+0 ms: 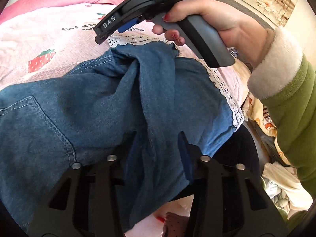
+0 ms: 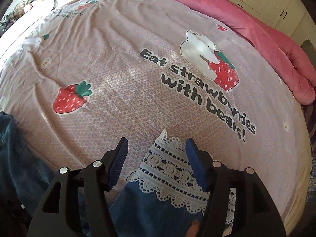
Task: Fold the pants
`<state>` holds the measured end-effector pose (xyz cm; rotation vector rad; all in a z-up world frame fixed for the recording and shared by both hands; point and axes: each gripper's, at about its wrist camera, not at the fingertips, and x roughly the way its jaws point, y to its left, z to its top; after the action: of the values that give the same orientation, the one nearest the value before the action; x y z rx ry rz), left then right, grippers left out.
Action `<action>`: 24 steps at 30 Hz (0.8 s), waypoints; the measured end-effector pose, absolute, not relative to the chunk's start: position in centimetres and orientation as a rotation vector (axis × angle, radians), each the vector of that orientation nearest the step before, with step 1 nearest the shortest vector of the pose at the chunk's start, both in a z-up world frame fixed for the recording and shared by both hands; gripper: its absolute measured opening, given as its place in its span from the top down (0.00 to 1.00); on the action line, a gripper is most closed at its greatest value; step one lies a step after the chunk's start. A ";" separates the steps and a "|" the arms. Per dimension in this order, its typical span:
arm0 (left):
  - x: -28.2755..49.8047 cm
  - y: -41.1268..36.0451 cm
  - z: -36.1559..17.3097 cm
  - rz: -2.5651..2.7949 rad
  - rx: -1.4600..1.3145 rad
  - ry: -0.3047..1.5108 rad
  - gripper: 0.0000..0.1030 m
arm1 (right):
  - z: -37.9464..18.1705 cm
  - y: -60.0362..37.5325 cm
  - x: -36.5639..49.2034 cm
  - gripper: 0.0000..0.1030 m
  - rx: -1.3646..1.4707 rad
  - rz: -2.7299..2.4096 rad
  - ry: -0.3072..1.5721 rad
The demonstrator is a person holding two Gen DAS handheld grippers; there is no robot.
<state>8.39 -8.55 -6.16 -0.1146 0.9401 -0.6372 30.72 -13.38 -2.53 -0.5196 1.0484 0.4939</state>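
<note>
Your pants (image 1: 110,106) lie on the sheet (image 2: 122,83), bunched rather than flat. In the left wrist view the denim runs from the back pocket (image 1: 29,122) at lower left up toward the lace hem (image 1: 223,86) at upper right, so take that diagonal as the long axis.

Your right gripper (image 2: 157,162) sits at the hem end. Its jaws stand apart with the lace hem (image 2: 169,169) lying between them and nothing pinched; one blue pad (image 2: 195,165) stands just beside the lace on the right, and the other is off to the left over bare sheet. The lace points straight ahead along the fingers, with denim below it, toward the camera.

Your left gripper (image 1: 158,150) is at the middle of the pants. Its jaws straddle a raised ridge of denim that runs up between them. The left pad is hidden in the fold, so you cannot tell whether the jaws are only around the cloth or pressing it.

The relation that matters, as a judgement: the hem lies dead ahead of your right jaws and already inside their gap, so your right hand (image 1: 215,25) is the nearer one for taking the leg end. Close on the lace there, and keep the fold line square across the leg
</note>
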 end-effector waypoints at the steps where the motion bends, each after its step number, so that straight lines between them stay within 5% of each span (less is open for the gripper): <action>1: 8.4 -8.4 -6.1 -0.632 -0.122 0.939 0.79 | -2.9 -13.4 31.0 0.61 -0.524 0.489 1.066; 2: 8.5 -8.2 -6.2 -0.626 -0.127 0.938 0.83 | -3.2 -13.5 31.3 0.84 -0.516 0.495 1.090; 4: 9.2 -8.1 -6.3 -0.619 -0.131 0.937 0.94 | -2.9 -14.3 31.6 0.92 -0.447 0.515 1.100; 16: 9.3 -8.0 -4.5 -0.637 -0.092 0.901 0.99 | 7.6 -31.0 24.0 0.93 0.036 0.440 0.857; 24: 7.0 -10.4 -2.9 -0.703 0.102 0.851 0.99 | 4.8 -40.4 12.6 0.93 0.213 0.346 0.852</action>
<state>6.96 -10.44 -2.92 0.1021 0.8508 -0.7033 12.64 -40.42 4.80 0.2125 0.8516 0.3456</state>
